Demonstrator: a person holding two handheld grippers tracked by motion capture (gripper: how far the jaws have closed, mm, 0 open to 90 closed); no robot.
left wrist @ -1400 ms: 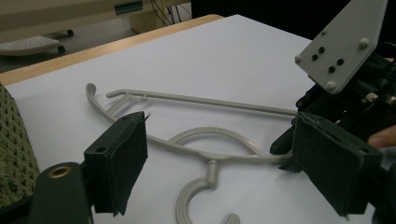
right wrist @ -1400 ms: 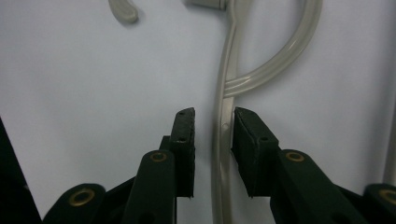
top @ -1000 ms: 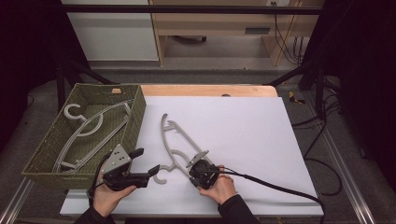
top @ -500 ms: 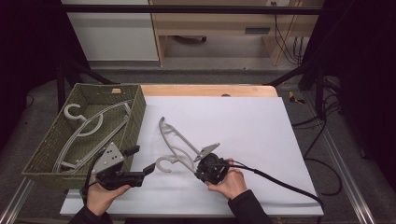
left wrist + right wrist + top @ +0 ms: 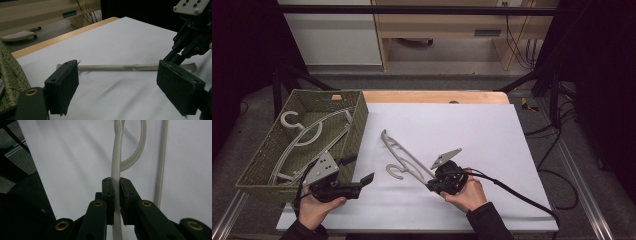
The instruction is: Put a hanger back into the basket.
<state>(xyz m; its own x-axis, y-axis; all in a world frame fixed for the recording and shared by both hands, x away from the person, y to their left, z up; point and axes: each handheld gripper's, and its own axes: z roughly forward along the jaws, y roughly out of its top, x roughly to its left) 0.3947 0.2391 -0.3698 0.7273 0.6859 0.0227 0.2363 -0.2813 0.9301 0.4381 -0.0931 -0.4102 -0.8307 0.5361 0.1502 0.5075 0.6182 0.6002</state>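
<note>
A pale grey plastic hanger [image 5: 399, 154] lies slanted on the white tabletop [image 5: 477, 135], its hook toward the front. My right gripper [image 5: 431, 186] is shut on the hanger's near end. In the right gripper view the pads [image 5: 110, 192] of my right gripper [image 5: 117, 188] pinch the hanger's thin bar [image 5: 116, 157], with the hook curving beyond. My left gripper [image 5: 360, 170] is open beside the basket's front corner, nothing between its jaws. From the left gripper [image 5: 120, 85], I see the hanger [image 5: 112, 67] lying across ahead and the right gripper [image 5: 176, 58] at its right end.
A green woven basket [image 5: 358, 115] stands at the table's left and holds several more grey hangers [image 5: 307, 135]. A wooden strip [image 5: 437, 96] runs along the table's far edge. Black cable [image 5: 517, 192] trails right from the right gripper.
My right gripper has risen and shifted right, drawing the hanger's near end with it. The left gripper has barely moved.
</note>
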